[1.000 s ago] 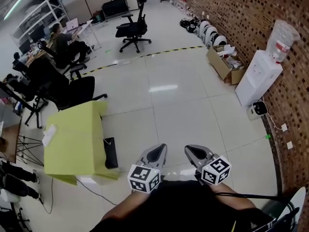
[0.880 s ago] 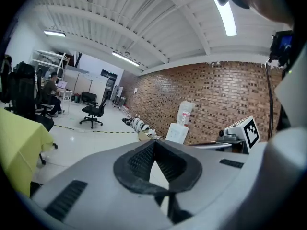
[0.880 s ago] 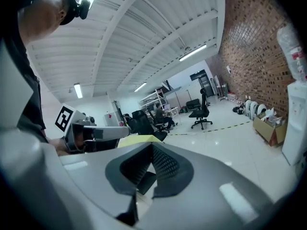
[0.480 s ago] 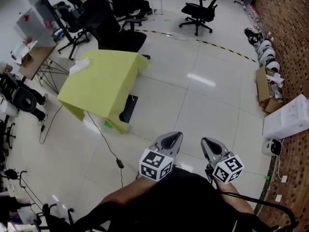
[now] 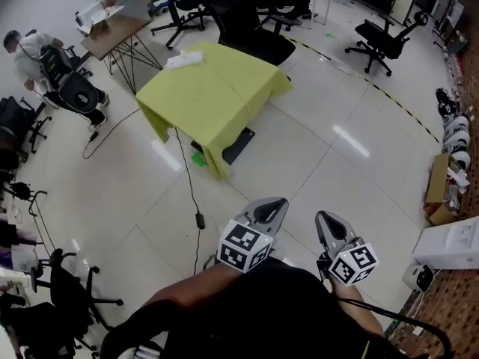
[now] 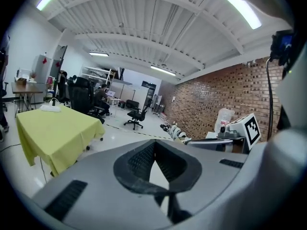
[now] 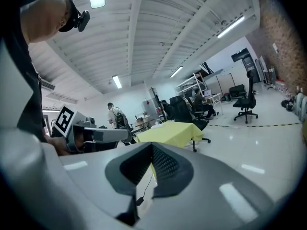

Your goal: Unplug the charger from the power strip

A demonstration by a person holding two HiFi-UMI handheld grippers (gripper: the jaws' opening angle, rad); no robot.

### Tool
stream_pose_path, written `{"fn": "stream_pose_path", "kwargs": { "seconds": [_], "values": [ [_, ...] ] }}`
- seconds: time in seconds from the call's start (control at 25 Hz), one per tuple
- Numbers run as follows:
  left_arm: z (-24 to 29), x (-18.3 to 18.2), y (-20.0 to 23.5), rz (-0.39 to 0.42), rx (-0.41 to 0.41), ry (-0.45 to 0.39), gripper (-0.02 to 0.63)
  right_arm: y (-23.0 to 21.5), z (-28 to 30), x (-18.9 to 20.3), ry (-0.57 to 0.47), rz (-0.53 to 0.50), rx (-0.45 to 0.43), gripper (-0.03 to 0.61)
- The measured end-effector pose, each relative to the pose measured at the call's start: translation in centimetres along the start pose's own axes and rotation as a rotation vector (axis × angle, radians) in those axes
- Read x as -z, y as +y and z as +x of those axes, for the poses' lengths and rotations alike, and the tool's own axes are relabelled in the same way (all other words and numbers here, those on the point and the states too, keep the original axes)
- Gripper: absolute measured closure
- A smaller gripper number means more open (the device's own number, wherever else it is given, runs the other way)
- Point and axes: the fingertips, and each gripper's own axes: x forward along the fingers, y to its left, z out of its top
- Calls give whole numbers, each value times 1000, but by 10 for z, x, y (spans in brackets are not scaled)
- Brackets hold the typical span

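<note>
- While the person stands on a pale tiled floor with both tongs held out side by side, the left gripper point(image 5: 273, 203) has its jaws closed together on nothing, and the right gripper point(image 5: 327, 217) is likewise closed and empty. Each carries its marker cube at the near end.
- Just beyond the left gripper and to its left, a thin black cable point(image 5: 192, 189) trails over the floor, with a small black block point(image 5: 200, 220) on it. The cable climbs toward the table's near edge.
- Farther off, left of centre, stands a table point(image 5: 217, 88) draped in yellow cloth.
- At the table's far left edge lies the white power strip point(image 5: 183, 60), well apart from both grippers. Whether a charger is plugged into it is too small to tell.
- Beyond the table, a black office chair point(image 5: 254, 32) stands close behind it, and another chair point(image 5: 382, 40) is at far right.
- At far left, a seated person point(image 5: 30, 51) is at a desk.
</note>
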Motion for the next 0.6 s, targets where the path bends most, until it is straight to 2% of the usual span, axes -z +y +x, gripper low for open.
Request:
{"fn": "stream_pose_path", "kwargs": {
  "seconds": [0.32, 0.44, 0.6],
  "values": [
    [-44, -6, 46, -3, -69, -41, 607, 40, 43, -3, 25, -33, -43, 576],
    [-68, -6, 70, 22, -80, -59, 607, 64, 66, 1, 23, -52, -50, 575],
    [-111, -8, 108, 16, -105, -74, 607, 104, 102, 8, 35, -48, -65, 575]
  ]
}}
